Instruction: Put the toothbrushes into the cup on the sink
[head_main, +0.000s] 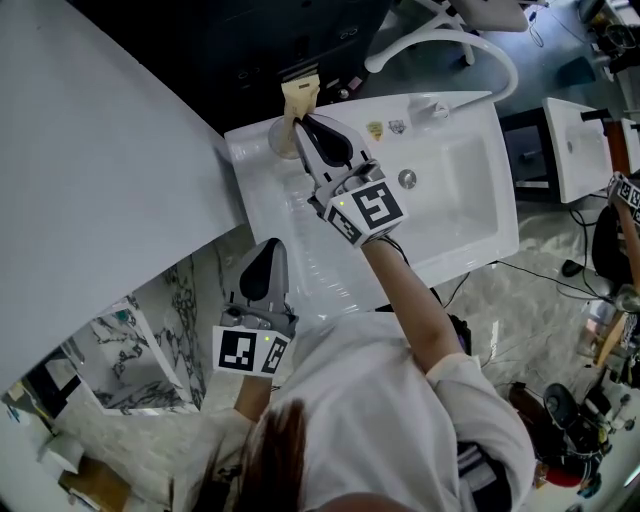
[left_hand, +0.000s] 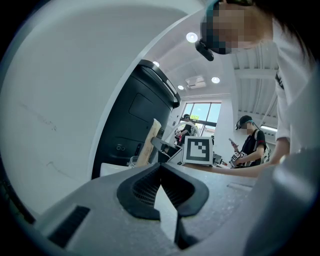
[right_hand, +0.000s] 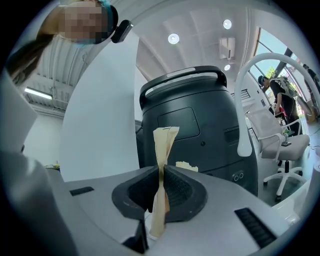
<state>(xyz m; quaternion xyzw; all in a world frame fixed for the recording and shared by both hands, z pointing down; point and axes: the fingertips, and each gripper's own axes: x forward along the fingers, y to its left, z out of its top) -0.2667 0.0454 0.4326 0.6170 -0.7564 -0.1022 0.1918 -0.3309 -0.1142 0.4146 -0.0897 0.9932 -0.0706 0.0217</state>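
The right gripper (head_main: 305, 128) clamped the paper-wrapped toothbrush (right_hand: 162, 145) upright over the cup (head_main: 280, 140) at the sink's (head_main: 470, 200) far left corner, evidently for end-first insertion; the left gripper (head_main: 266, 255), closed and empty, hung beside the sink's left edge.

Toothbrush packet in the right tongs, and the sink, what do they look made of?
Toothbrush packet: probably matte tan paper; it creases and pinches flat where the right tongs grip it. Sink: glossy white, likely ceramic or similar; smooth moulded basin with soft reflections.
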